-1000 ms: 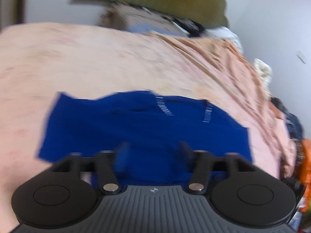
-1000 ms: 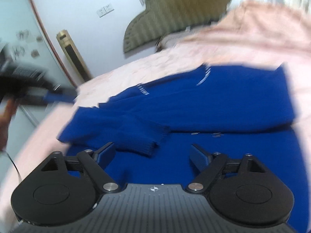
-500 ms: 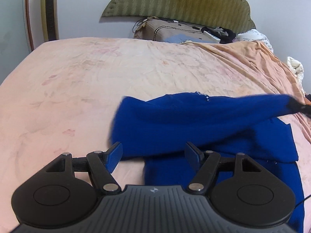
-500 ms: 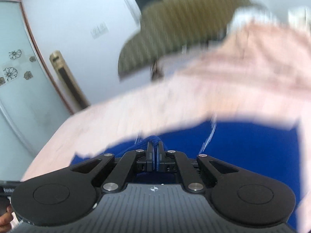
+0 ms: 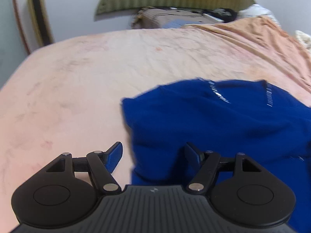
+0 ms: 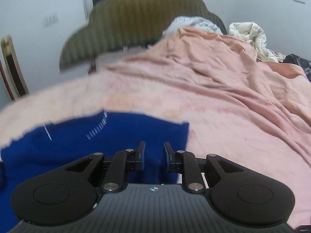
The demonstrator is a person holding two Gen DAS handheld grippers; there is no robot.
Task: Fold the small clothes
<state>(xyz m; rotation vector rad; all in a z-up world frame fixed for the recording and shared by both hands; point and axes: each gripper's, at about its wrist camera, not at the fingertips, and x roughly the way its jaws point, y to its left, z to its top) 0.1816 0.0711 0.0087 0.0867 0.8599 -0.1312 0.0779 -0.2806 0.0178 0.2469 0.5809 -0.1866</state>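
A bright blue knit sweater (image 5: 213, 120) with small shiny trim near its collar lies on the pink bedsheet (image 5: 77, 89). In the left wrist view my left gripper (image 5: 153, 155) is open above the sweater's left edge, holding nothing. In the right wrist view the sweater (image 6: 93, 143) lies at the lower left. My right gripper (image 6: 154, 155) hangs over its right edge, its jaws a small gap apart with nothing pinched between them.
A green scalloped headboard (image 6: 136, 19) stands at the far end of the bed. A peach blanket (image 6: 223, 73) is bunched on the right, with cream bedding (image 6: 250, 35) behind it. A box and clutter (image 5: 175, 17) sit by the headboard.
My right gripper was shut on a sleeve half a second ago and has let go; its jaws are now apart. The sleeve now lies folded across the sweater. My left gripper stays open.
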